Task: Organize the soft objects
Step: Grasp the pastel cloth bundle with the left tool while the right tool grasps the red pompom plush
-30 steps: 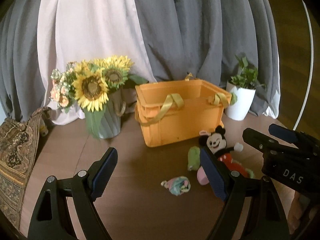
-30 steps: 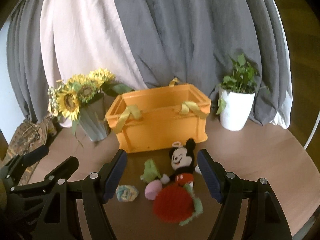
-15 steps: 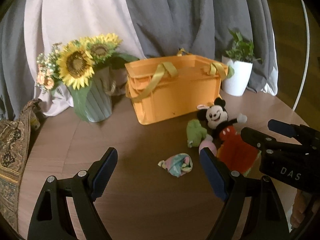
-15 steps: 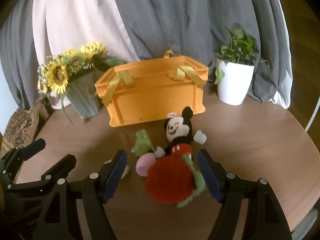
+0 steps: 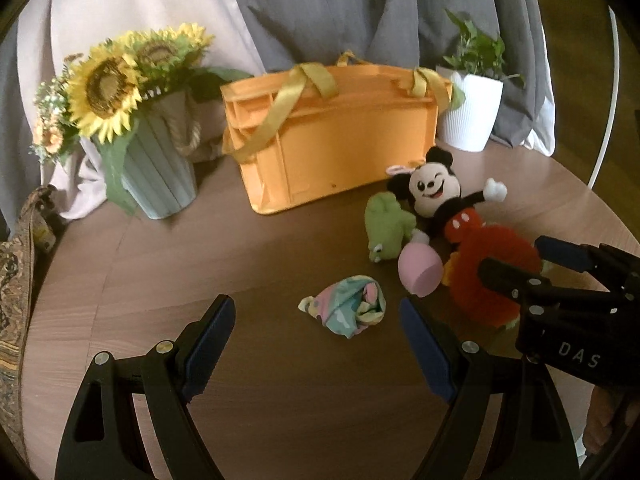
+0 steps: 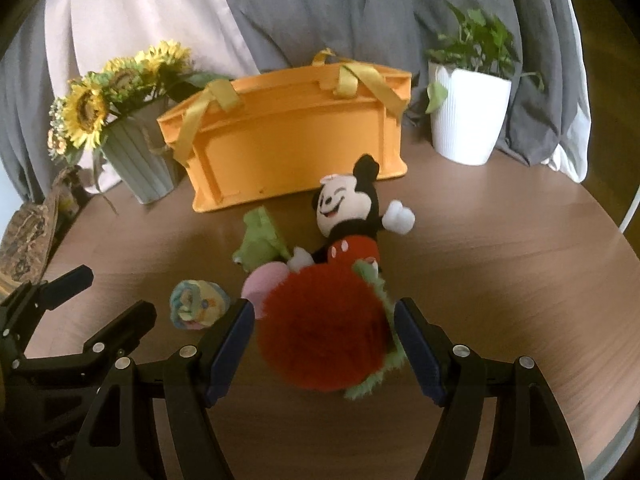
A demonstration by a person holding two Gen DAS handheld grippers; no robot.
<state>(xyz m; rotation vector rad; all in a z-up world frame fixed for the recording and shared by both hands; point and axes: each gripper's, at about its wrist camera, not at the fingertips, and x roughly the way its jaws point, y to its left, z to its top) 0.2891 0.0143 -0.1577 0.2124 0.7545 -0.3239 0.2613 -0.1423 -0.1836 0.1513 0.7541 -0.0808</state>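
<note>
Orange plastic makes the crate (image 6: 294, 140) the obvious home for everything soft on this round table (image 6: 500, 280); it stands open-topped at the back, its yellow ribbon handles draped over the rim so nothing blocks the mouth. In front of the crate, and near it, lies a huddle of toys: a Mickey plush (image 6: 348, 210) on its back with one white hand flung out, a green frog plush (image 6: 260, 242) just beside it, a pink ball (image 5: 420, 270) touching the plush's other hand, and a shaggy red pom-pom toy (image 6: 320, 336) with green fringe lying against Mickey's legs. Further from the crate, apart from the heap, sits a pastel cloth bundle (image 5: 348, 310).

Both tools look lined up for a first pick. The right gripper (image 6: 324, 344) has its jaws wide apart either side of the red toy without pinching it, which I take as readiness to close on the nearest, bulkiest piece. The left gripper (image 5: 316, 344) is likewise spread open, holding nothing, aimed at the bundle just ahead of its fingertips.

Left of the crate a sunflower vase (image 5: 154, 172) and right of it a white potted plant (image 6: 468, 120) stand clear of the work.
</note>
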